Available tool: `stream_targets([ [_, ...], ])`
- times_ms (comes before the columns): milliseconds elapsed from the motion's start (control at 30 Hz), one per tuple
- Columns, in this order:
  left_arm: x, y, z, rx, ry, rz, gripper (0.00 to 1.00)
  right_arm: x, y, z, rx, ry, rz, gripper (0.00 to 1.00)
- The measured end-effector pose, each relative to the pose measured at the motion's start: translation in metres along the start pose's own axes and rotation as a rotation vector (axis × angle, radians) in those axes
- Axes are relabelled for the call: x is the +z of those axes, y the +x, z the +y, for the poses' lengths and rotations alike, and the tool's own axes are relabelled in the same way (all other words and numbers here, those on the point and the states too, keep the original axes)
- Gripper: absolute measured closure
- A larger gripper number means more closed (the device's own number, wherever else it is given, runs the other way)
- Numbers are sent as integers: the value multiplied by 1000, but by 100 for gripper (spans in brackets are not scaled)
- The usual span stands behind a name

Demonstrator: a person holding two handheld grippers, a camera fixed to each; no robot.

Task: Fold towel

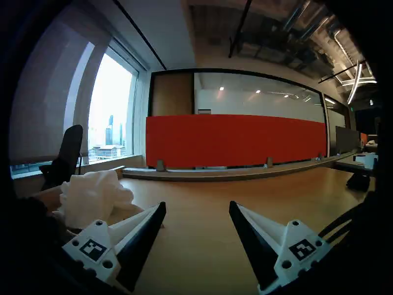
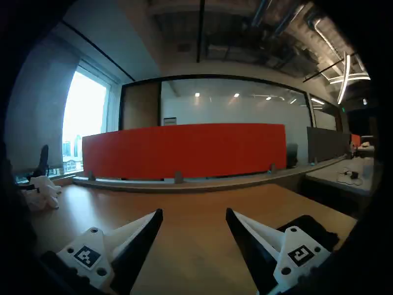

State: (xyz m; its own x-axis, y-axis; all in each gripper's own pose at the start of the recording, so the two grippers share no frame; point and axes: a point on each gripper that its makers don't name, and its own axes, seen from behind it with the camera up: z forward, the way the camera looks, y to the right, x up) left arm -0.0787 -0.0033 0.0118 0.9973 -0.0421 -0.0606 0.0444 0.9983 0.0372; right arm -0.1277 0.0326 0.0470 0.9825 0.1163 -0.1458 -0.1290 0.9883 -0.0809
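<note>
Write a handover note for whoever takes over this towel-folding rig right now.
Tools: the left tool is open and empty, low over the light wooden desk. The right tool is open and empty too, over the same desk.
Things: the crumpled white cloth towel lies heaped on the desk, ahead and left of the left tool, untouched; it sits farther off to the left in the right gripper view.
Done: nothing folded yet.
Left: grasp the towel, spread it flat, fold it.
</note>
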Motion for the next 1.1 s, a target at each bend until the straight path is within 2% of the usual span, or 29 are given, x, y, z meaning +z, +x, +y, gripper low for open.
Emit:
stream_targets([
  [567, 0, 0, 0, 0, 0, 0, 5, -2, -22, -3, -33, 5, -11, 0],
  [1100, 0, 0, -1, 0, 0, 0, 5, -5, -17, -7, -47, 6, 6, 0],
])
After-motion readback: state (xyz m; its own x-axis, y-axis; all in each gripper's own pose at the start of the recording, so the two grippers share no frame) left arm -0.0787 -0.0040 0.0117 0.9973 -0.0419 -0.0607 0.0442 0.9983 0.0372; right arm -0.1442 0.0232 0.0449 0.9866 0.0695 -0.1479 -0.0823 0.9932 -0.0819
